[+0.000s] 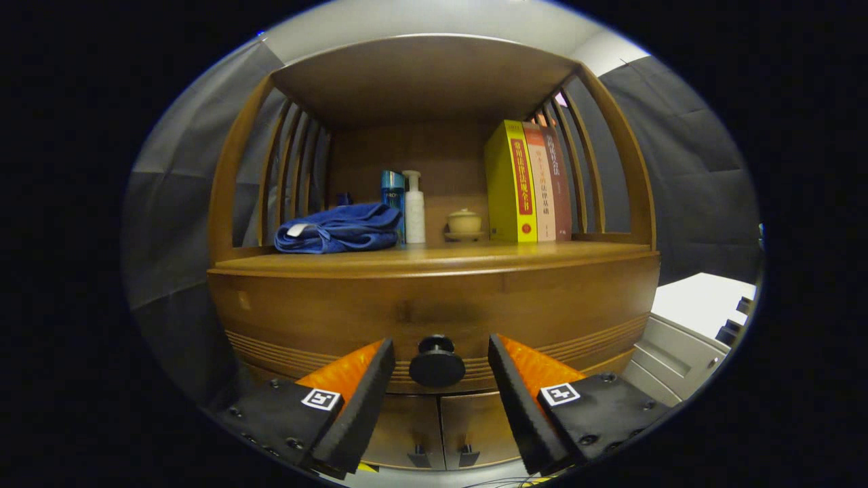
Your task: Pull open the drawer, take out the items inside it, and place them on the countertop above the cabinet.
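A wooden cabinet fills the scene, and its drawer front is closed beneath the countertop. A round black knob sticks out from the drawer's lower middle. My gripper is open, with its two fingers on either side of the knob and a gap on each side. Neither finger touches the knob. The drawer's contents are hidden behind the closed front.
On the countertop lie a folded blue towel, a blue bottle, a white pump bottle, a small lidded jar and three upright books. Two small doors sit below the drawer. A grey-white unit stands to the right.
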Available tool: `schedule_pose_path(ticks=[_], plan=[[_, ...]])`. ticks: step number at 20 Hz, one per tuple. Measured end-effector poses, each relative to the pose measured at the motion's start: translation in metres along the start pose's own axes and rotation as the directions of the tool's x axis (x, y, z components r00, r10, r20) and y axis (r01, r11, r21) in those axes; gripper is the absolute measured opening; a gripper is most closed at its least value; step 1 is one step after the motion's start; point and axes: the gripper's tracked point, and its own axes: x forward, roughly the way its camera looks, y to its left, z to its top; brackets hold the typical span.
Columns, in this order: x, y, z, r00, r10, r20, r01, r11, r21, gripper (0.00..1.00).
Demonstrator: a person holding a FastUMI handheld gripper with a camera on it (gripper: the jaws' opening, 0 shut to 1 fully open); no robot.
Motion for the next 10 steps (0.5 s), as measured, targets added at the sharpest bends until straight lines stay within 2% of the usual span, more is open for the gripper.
schedule_pose_path(ticks=[10], plan=[[0.015,0.004,-0.005,1.0,0.008,-0.004,-0.008,0.998,-0.069,0.58]])
